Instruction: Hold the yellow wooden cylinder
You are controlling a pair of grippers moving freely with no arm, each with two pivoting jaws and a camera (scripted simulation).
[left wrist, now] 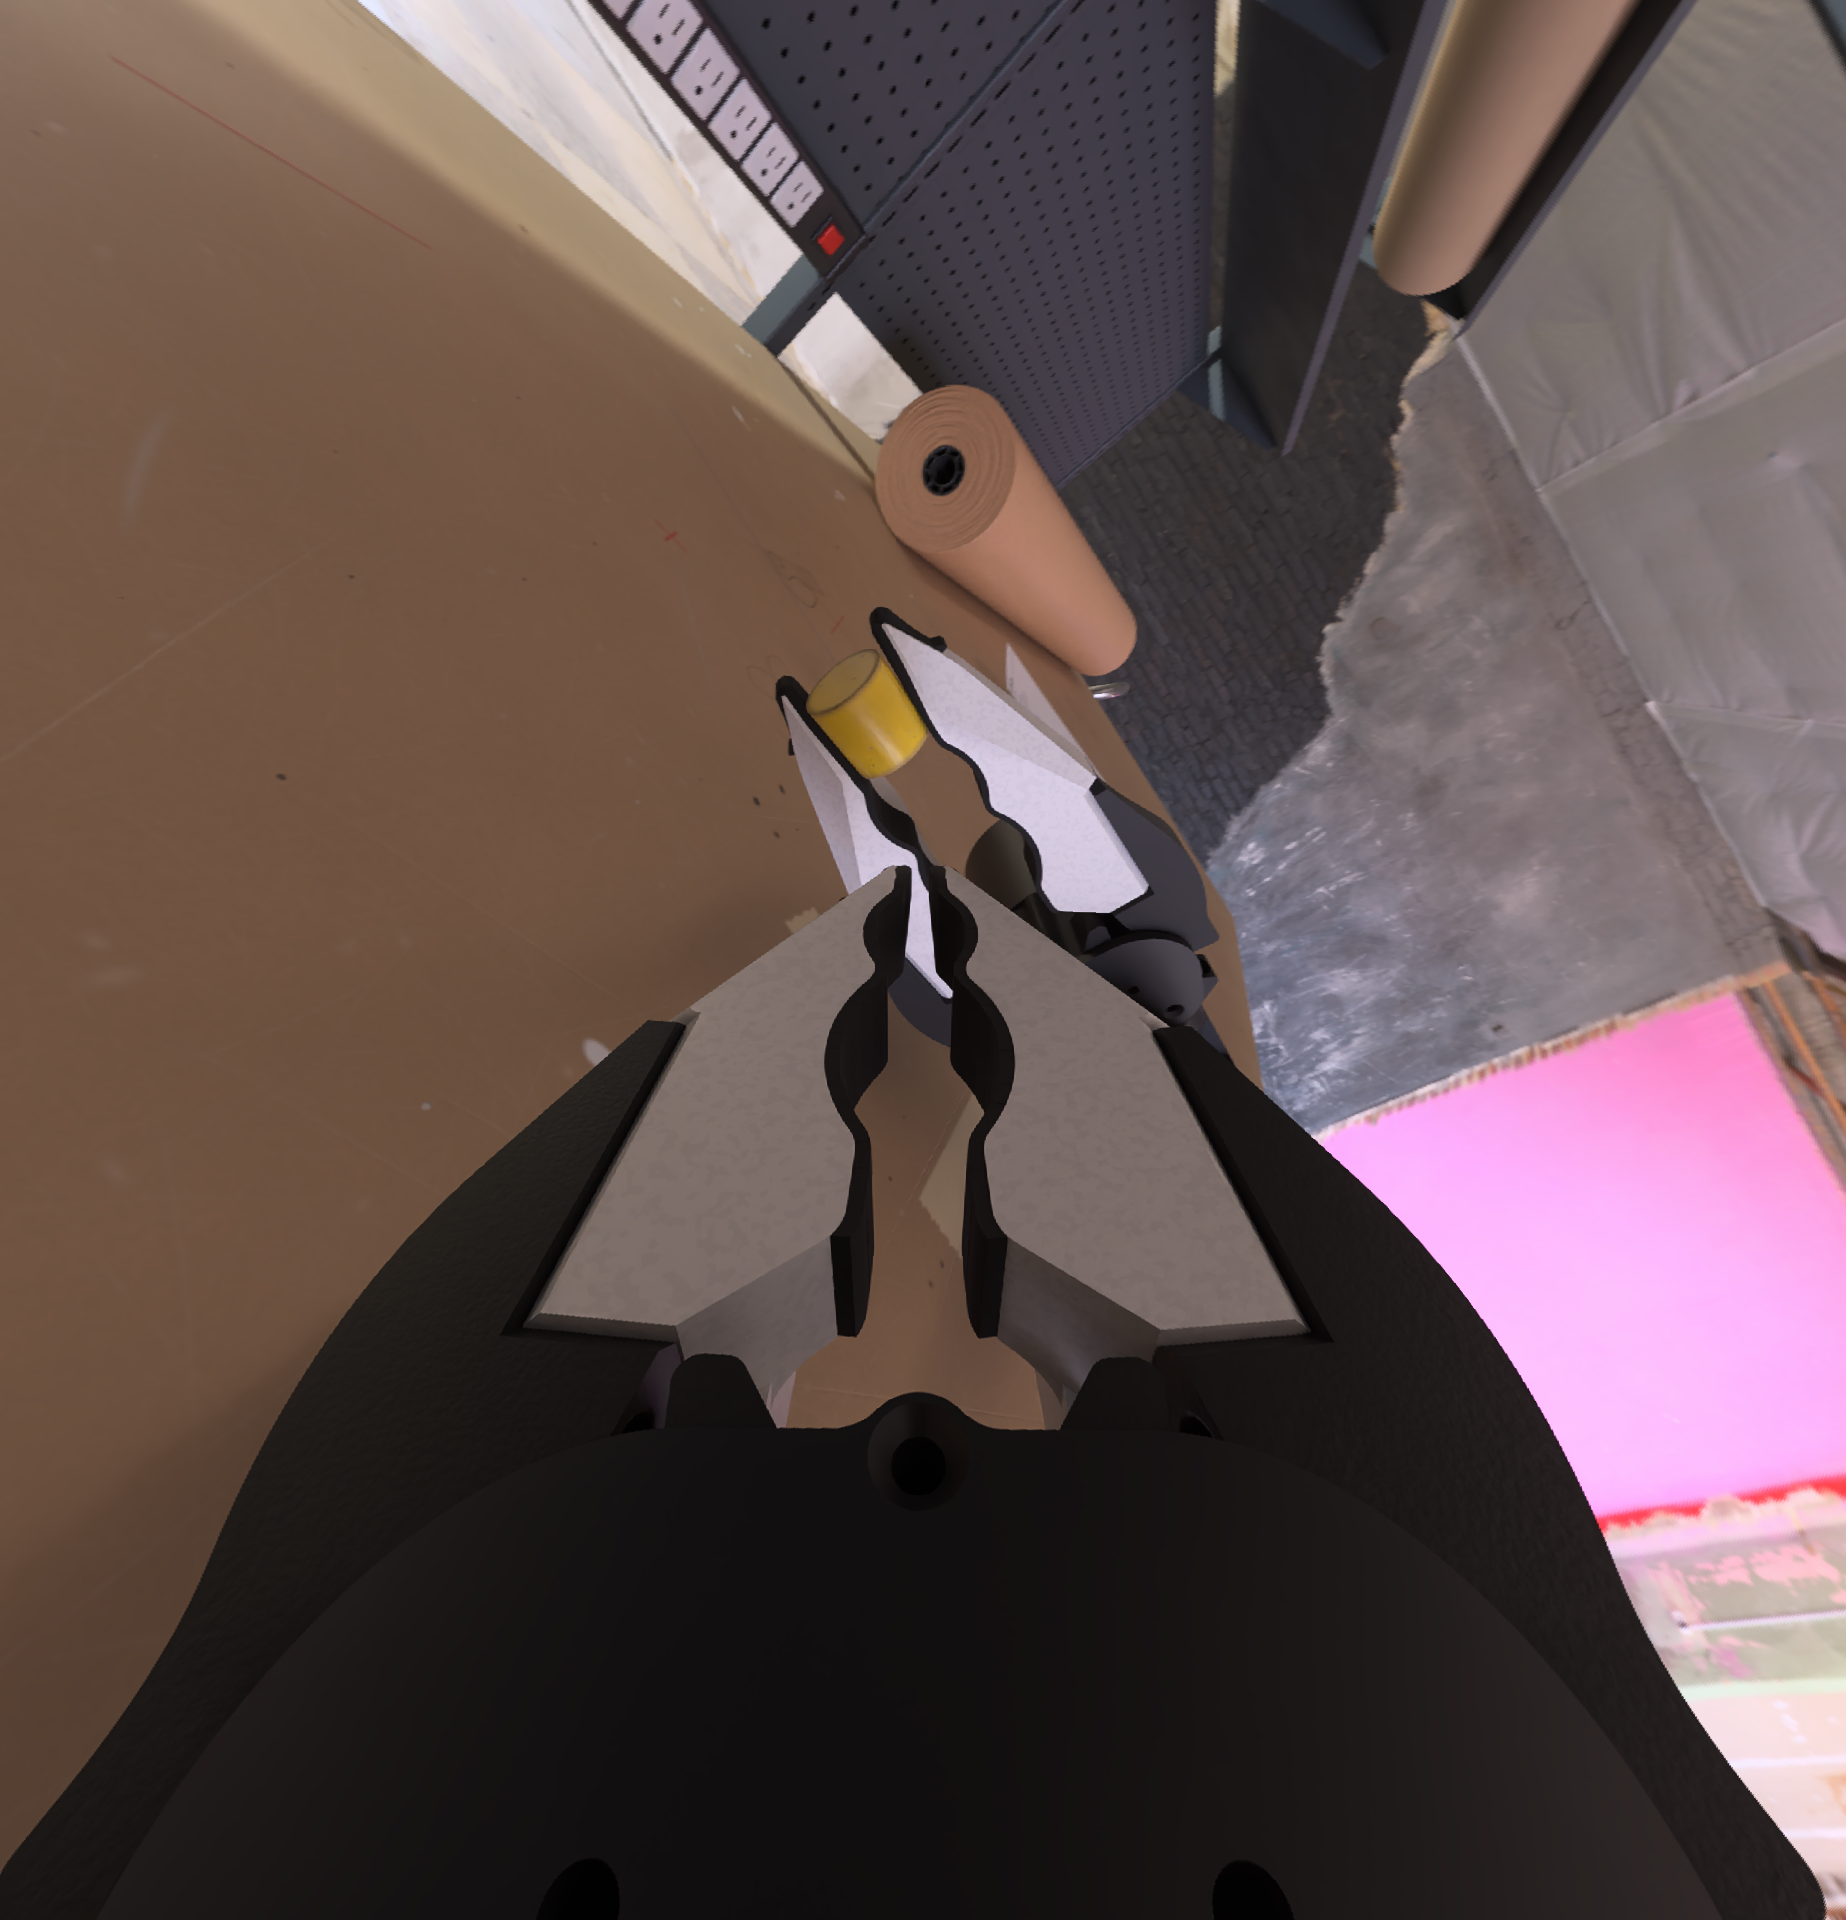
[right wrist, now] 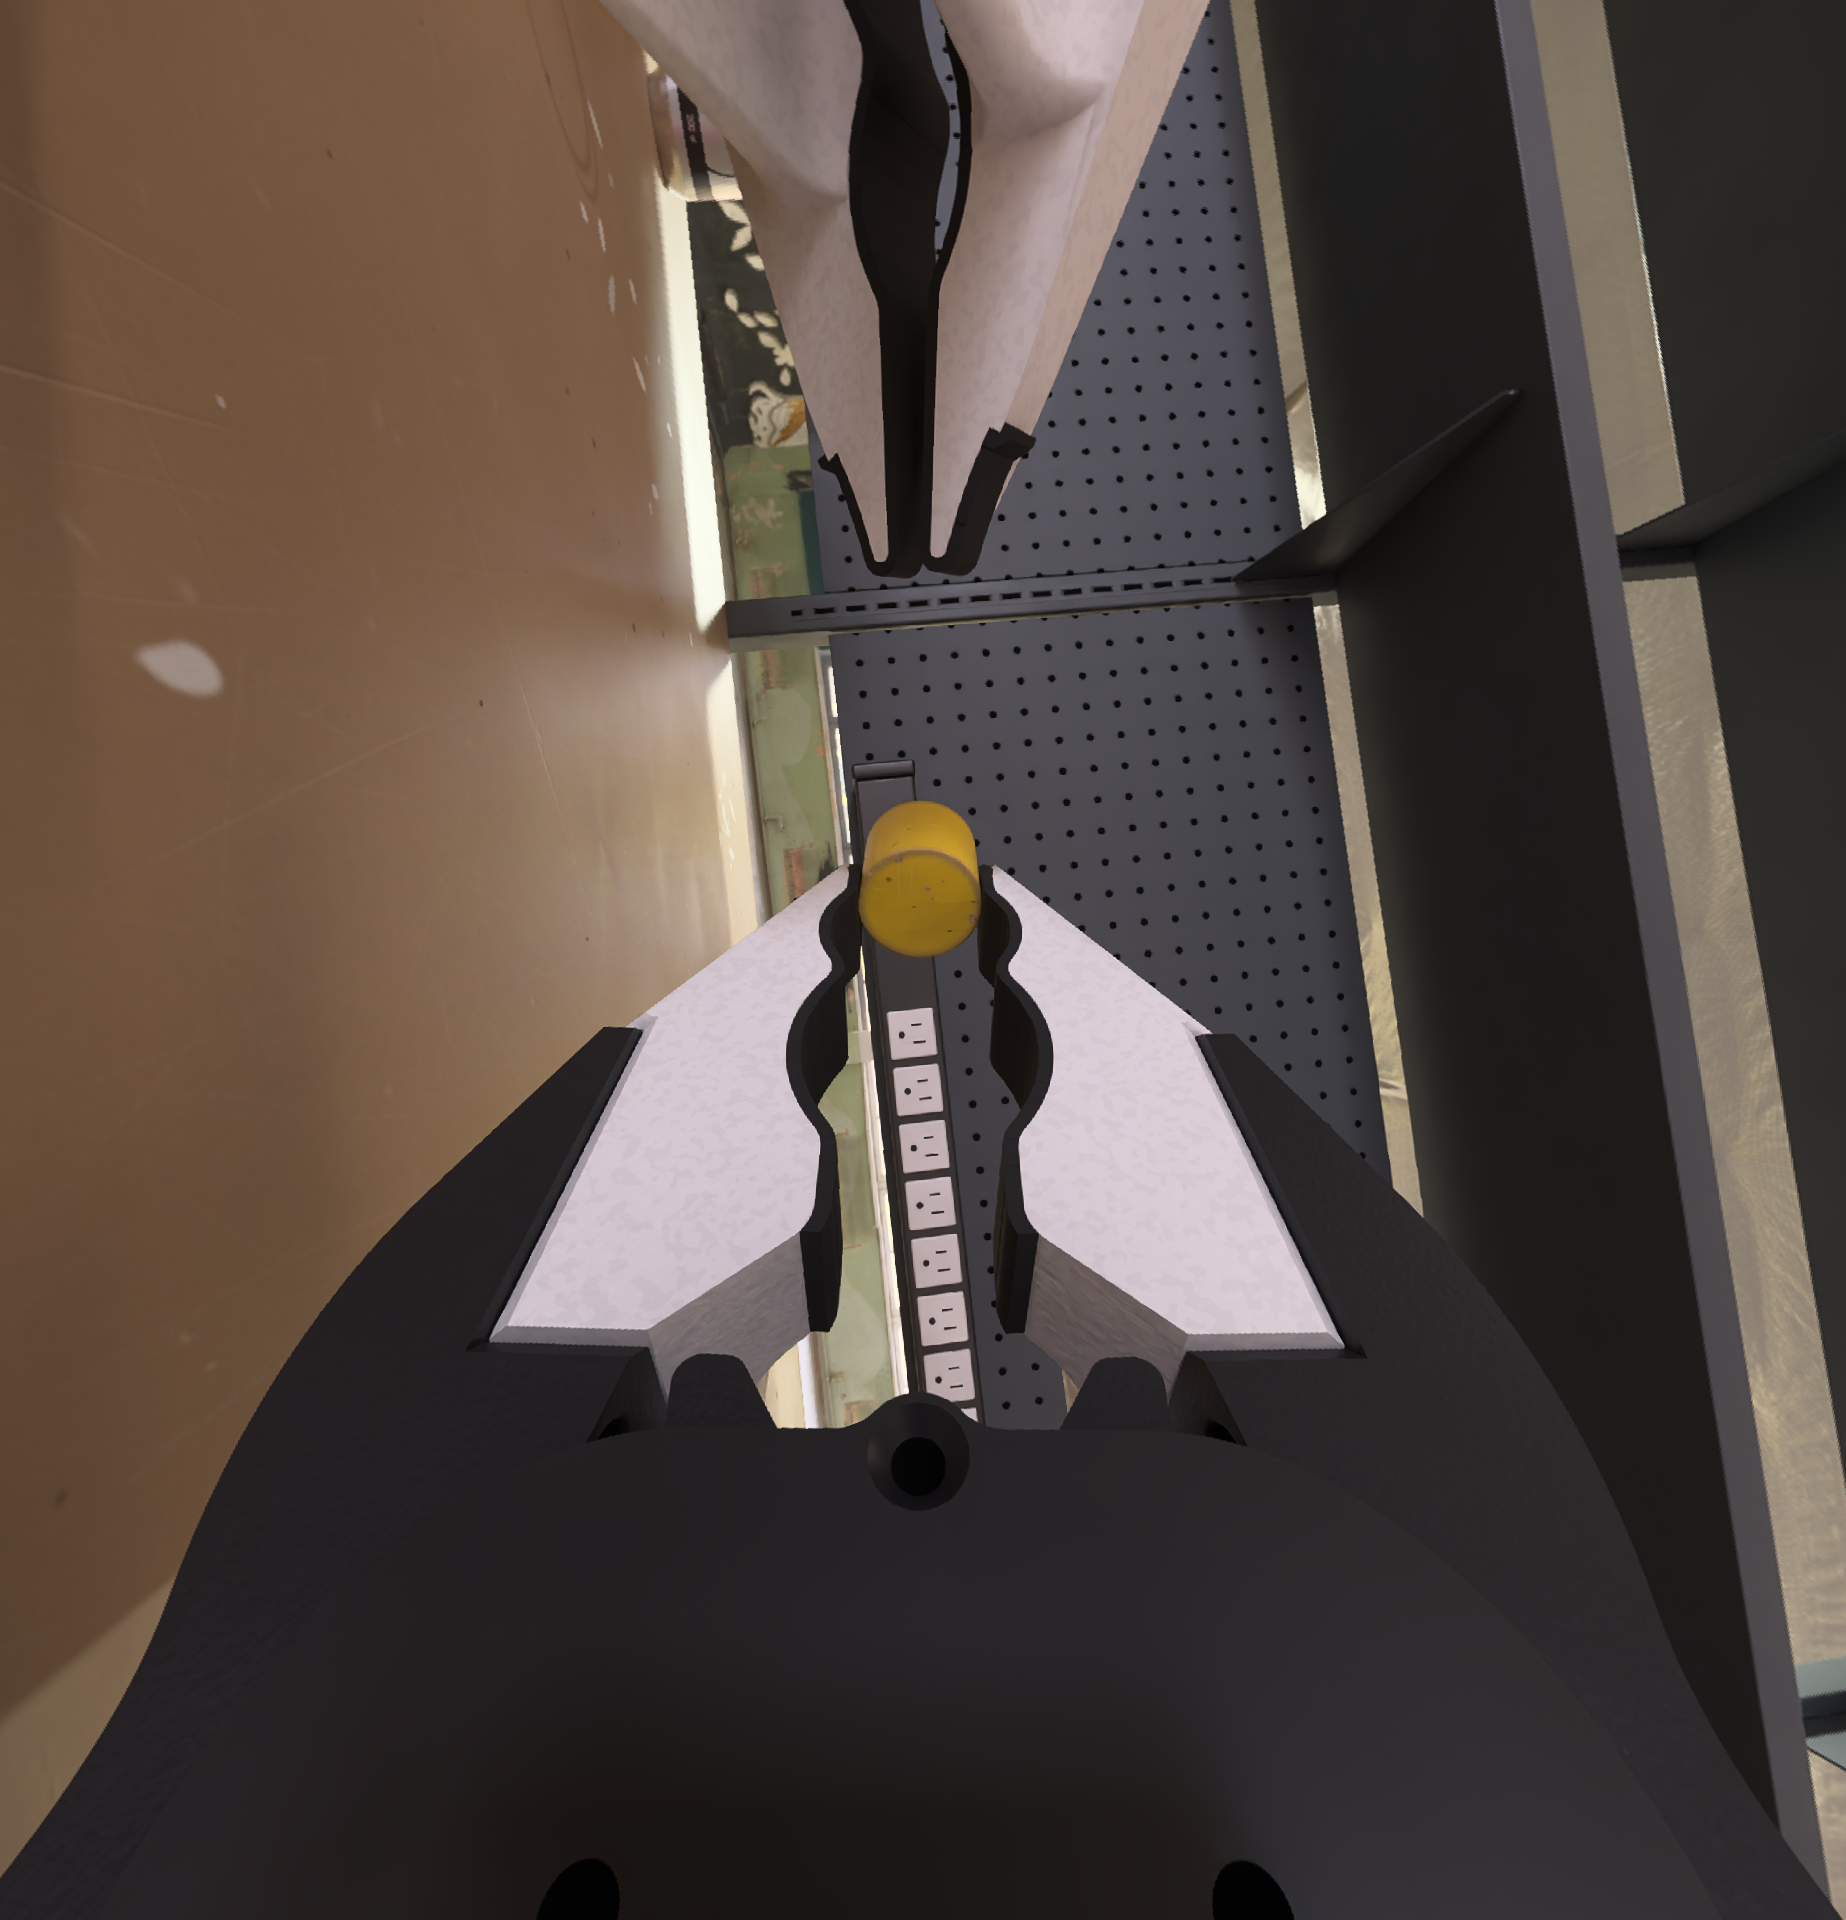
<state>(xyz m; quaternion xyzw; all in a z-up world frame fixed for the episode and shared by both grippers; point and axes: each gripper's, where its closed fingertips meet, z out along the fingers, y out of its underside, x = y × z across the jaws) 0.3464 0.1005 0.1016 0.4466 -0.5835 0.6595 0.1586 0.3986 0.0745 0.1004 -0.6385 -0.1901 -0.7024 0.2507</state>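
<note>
The yellow wooden cylinder (right wrist: 917, 894) is a short, stubby peg. My right gripper (right wrist: 919, 888) is shut on it, gripping its sides at the very fingertips, with one round end facing the camera. In the left wrist view the cylinder (left wrist: 865, 712) sits between the right gripper's white fingers (left wrist: 992, 748), near the edge of the brown table (left wrist: 379, 623). My left gripper (left wrist: 921, 878) is shut and empty, just behind the right gripper's fingers. It also shows at the top of the right wrist view (right wrist: 911, 566), pointing toward the cylinder with a gap between them.
A brown paper roll (left wrist: 1002, 530) lies at the table edge beyond the cylinder. A dark pegboard (right wrist: 1106, 779) with a power strip (right wrist: 929, 1174) and a shelf stands past the table. A pink panel (left wrist: 1625, 1247) lies off to the right, below the table.
</note>
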